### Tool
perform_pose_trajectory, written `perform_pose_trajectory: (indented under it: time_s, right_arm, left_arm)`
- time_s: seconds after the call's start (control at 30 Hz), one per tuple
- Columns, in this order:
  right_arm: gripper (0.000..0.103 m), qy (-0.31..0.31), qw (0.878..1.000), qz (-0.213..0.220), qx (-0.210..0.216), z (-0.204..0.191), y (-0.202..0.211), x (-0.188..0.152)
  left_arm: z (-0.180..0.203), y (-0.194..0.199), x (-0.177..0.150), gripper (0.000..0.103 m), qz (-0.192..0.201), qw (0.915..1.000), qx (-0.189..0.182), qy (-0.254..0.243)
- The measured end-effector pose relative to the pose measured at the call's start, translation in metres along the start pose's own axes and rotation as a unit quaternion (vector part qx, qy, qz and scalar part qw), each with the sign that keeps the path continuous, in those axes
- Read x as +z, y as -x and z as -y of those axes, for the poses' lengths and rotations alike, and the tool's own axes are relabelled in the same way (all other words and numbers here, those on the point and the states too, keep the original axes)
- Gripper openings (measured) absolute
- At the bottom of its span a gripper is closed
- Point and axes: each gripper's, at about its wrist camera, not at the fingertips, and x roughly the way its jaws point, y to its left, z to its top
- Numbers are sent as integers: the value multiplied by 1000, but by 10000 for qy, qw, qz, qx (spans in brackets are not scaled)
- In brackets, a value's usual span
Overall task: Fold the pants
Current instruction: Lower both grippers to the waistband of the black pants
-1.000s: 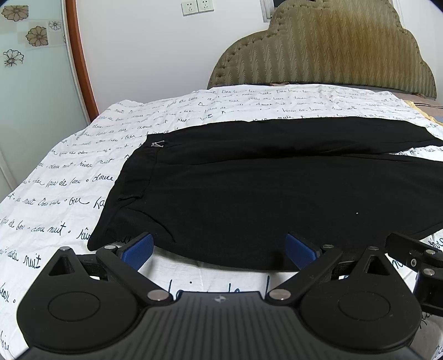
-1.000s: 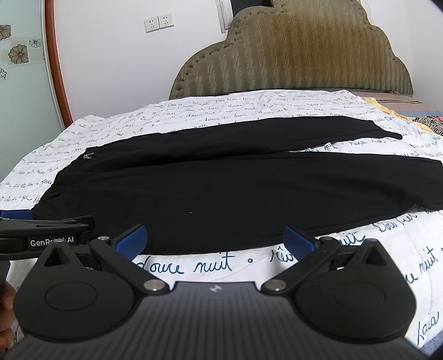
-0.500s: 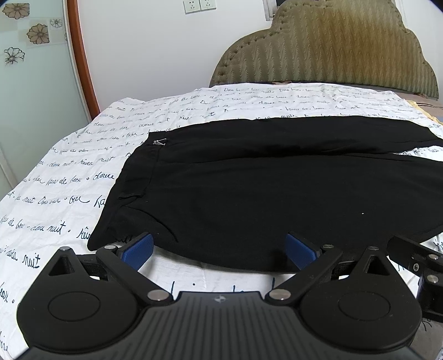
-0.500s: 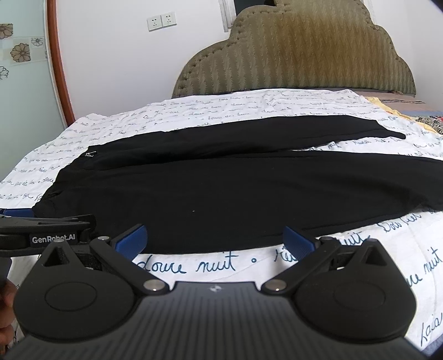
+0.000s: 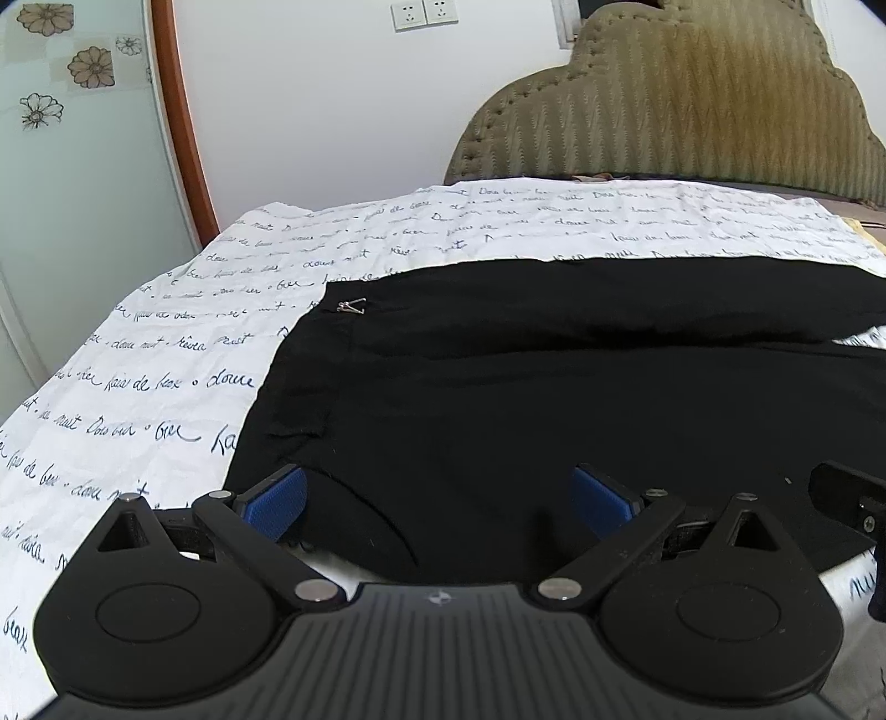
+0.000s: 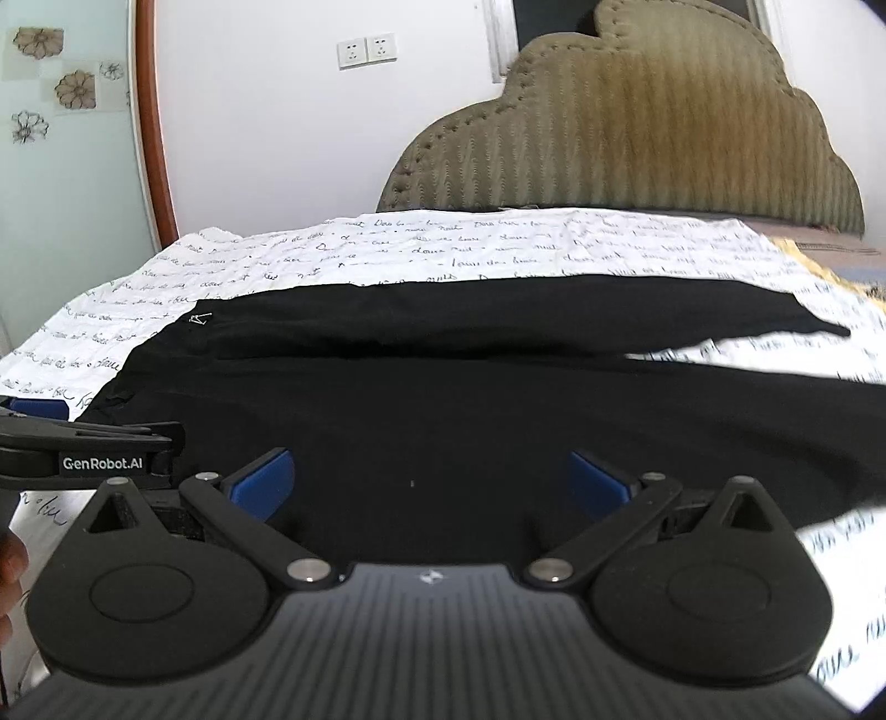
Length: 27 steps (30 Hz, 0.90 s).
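You have one pair of black pants (image 5: 554, 399) and two grippers, left (image 5: 437, 501) and right (image 6: 429, 484). At the upper edge you see two wall sockets (image 5: 425, 15), one headboard (image 5: 692, 111), and one sheet (image 5: 166, 354).

1. Both views were evenly and brightly lit by soft daylight, with no hard shadows on the bedsheet (image 5: 166, 354).
2. The black pants (image 5: 554, 399) read as a nearly featureless dark mass, their folds barely visible.
3. Fisheye distortion curved the door frame (image 5: 183, 122) and darkened the corners.
4. The left wrist view was sharp.
5. The right wrist view was motion-blurred, most along the headboard (image 6: 637, 127) and the right edge of the sheet.
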Motion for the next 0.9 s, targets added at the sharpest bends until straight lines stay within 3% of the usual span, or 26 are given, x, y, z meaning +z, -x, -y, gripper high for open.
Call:
perform_pose_trajectory:
  time_s: [0.37,0.57,0.9]
  right_arm:
    - [103,245,9995,-106,177,-13,-40,35]
    - [103,769,9955,385,395,-16,-51,51]
    - [103,1244,9907,138,525,-25,-84,84]
  left_arm:
    - [-20,-30,25,102,-30,9999,90,58]
    - [-30,-47,39,102,-46,9999,147,53]
    - [-64,-76,74,102,-32,10000,-21,74]
